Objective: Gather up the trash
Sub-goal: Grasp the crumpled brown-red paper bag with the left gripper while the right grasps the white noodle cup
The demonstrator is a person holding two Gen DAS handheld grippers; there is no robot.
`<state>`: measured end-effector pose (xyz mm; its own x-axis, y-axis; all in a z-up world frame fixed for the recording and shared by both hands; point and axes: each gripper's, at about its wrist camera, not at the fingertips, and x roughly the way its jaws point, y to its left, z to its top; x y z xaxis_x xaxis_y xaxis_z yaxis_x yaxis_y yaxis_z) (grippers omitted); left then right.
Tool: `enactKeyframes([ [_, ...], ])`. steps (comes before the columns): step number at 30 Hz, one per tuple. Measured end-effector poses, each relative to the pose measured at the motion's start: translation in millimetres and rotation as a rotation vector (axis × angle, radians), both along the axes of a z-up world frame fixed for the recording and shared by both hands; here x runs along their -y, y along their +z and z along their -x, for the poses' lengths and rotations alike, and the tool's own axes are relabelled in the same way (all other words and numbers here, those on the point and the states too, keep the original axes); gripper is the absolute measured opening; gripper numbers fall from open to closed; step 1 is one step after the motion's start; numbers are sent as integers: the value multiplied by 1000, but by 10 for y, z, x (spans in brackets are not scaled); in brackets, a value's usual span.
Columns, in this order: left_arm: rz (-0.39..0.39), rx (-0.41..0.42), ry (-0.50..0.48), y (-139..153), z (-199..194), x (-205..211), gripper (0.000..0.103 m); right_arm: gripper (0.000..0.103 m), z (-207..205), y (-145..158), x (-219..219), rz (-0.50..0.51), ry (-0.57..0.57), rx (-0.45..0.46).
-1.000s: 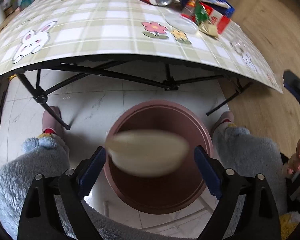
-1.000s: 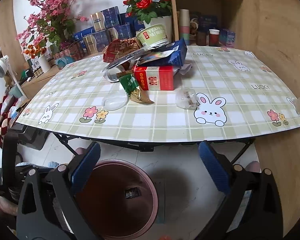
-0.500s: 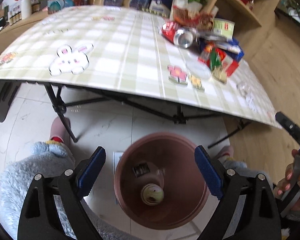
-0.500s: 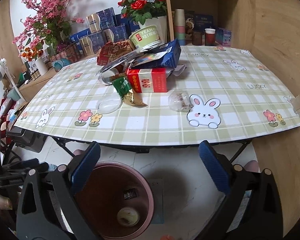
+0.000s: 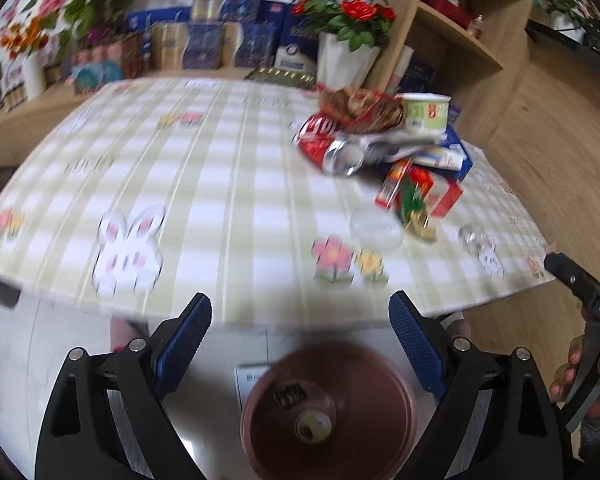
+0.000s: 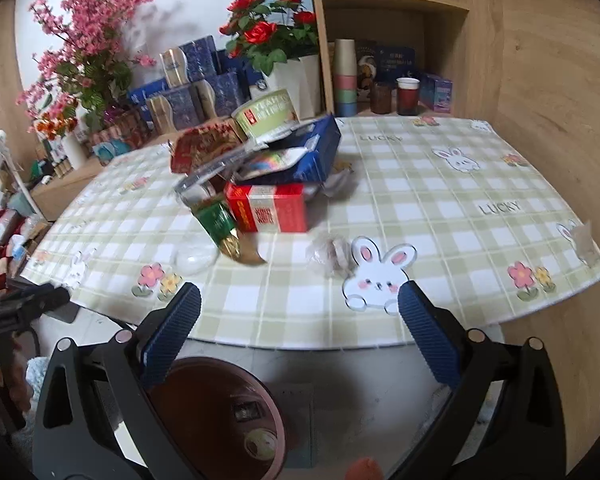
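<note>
A brown trash bin [image 5: 328, 412] stands on the floor below the table edge, with a round cup [image 5: 314, 426] lying in it; it also shows in the right wrist view [image 6: 220, 412]. A trash pile sits on the checked table [image 6: 440, 184]: red box [image 6: 268, 208], blue box [image 6: 300, 156], green wrapper [image 6: 220, 220], crushed can [image 5: 332, 148], green bowl [image 6: 266, 114], clear lid [image 6: 196, 258], crumpled plastic [image 6: 328, 254]. My left gripper [image 5: 300, 344] is open and empty above the bin. My right gripper [image 6: 300, 332] is open and empty at the table's front edge.
Flower pots [image 6: 288, 60], stacked boxes [image 6: 188, 80] and a wooden shelf with cups [image 6: 380, 92] stand behind the table. A wooden wall [image 6: 548, 80] runs along the right. The other gripper's handle [image 5: 588, 296] shows at right in the left wrist view.
The cup dropped from my left gripper into the bin. My left gripper then tilted up toward the table. My right gripper moved closer to the table.
</note>
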<state>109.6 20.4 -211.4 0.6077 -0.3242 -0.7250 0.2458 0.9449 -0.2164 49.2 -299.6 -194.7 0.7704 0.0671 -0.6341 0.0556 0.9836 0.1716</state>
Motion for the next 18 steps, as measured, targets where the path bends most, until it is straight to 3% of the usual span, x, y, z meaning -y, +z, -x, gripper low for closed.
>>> enactKeyframes([
  [6,-31,56,-120,247,-629,429,88,97,-223,39,110,-8,25,9],
  [10,-90,108,-184,313,-1067,754,88,97,-390,12,275,-79,17,9],
  [18,-122,52,-230,186,-1937,1172,88,97,-656,-94,574,-106,-37,-7],
])
